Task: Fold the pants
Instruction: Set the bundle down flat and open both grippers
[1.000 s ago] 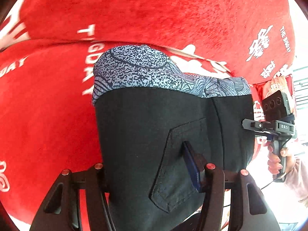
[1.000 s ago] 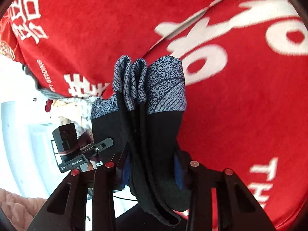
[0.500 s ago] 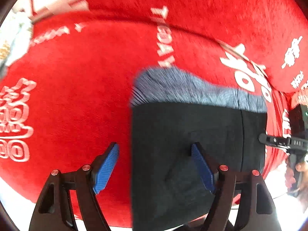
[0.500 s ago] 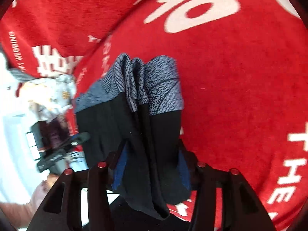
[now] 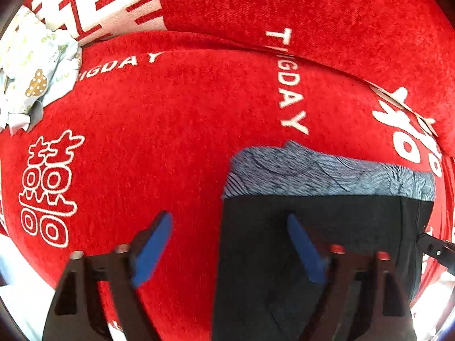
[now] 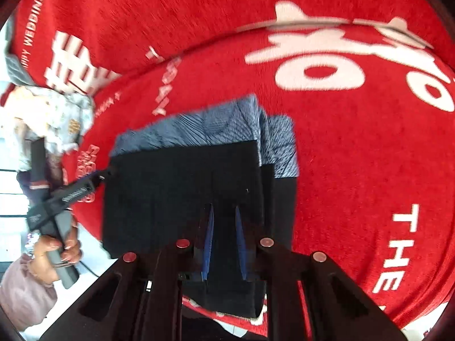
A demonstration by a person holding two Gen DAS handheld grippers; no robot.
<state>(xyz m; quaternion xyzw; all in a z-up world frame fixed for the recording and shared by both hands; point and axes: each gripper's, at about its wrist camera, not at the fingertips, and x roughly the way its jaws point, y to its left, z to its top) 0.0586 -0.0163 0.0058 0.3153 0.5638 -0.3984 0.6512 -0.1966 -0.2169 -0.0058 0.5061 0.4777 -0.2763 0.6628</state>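
The folded pants [image 5: 327,227], black with a blue-grey patterned waistband, lie flat on the red cover [image 5: 170,142]. My left gripper [image 5: 229,247] hangs just above their left edge with its jaws opening wide. One blue pad [image 5: 304,253] is over the black cloth and the other over the red cover, and neither presses on anything. In the right wrist view, my right gripper [image 6: 224,238] hovers over the near part of the pants [image 6: 182,193]. Its jaws are closing to a narrow gap, and I see no fold pinched between the pads.
The red plush cover [image 6: 355,156] with white lettering spreads over the seat and the backrest behind. A crumpled white patterned cloth [image 5: 37,65] lies at the far left. A hand in a pink sleeve [image 6: 54,253] holds the left gripper's handle beside the pants.
The left gripper let go of the pants, opened wide and slid left. The pants dropped from hanging to lying flat. The right jaws released the fold and drew nearly together.
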